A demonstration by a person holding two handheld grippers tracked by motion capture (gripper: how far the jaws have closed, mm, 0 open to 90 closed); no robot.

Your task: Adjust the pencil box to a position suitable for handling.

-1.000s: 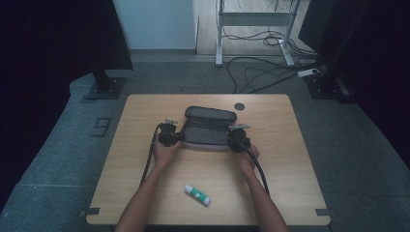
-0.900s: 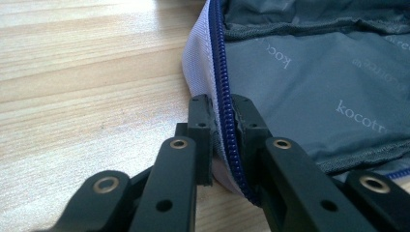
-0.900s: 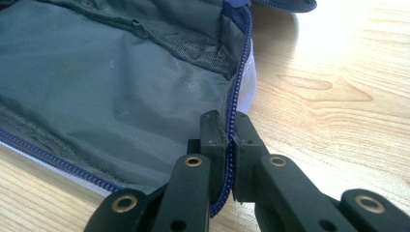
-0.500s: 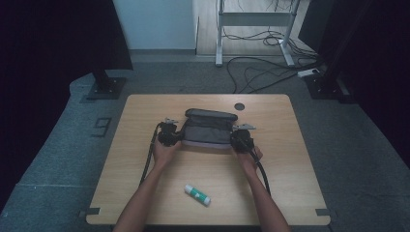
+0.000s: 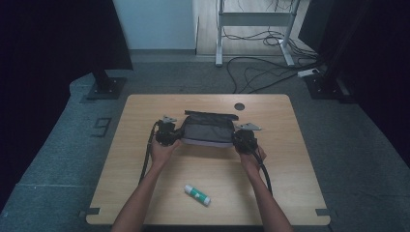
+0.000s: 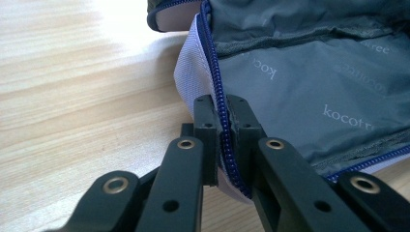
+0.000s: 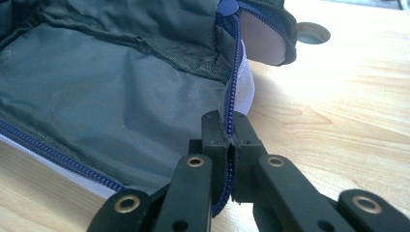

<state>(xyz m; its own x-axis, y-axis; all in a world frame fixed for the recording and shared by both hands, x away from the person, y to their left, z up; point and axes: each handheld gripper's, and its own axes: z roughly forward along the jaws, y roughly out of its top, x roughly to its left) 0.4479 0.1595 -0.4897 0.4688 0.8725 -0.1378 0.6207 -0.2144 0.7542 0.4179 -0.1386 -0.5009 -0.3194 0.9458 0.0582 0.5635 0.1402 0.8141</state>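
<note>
A dark zip pouch (image 5: 208,129) with grey lining lies open at the middle of the wooden table (image 5: 145,111). My left gripper (image 5: 170,135) holds its left end, and the left gripper view has the jaws of that gripper (image 6: 223,126) shut on the blue zipper edge (image 6: 213,72) of the pouch's pale side. My right gripper (image 5: 241,140) holds the right end; in the right gripper view that gripper (image 7: 229,135) is pinched on the zipper edge (image 7: 235,63) there. The grey lining (image 6: 300,72) (image 7: 106,87) faces up between both grips, and the pouch hangs slightly lifted.
A white glue stick (image 5: 197,194) with a green label lies near the table's front edge. A round cable hole (image 5: 239,107) sits behind the pouch at the back right. Cables and a desk frame (image 5: 251,19) are on the floor beyond.
Both hands have risen a little with the pouch's ends, and the pouch's front edge now lifts off the table and stretches between them.
</note>
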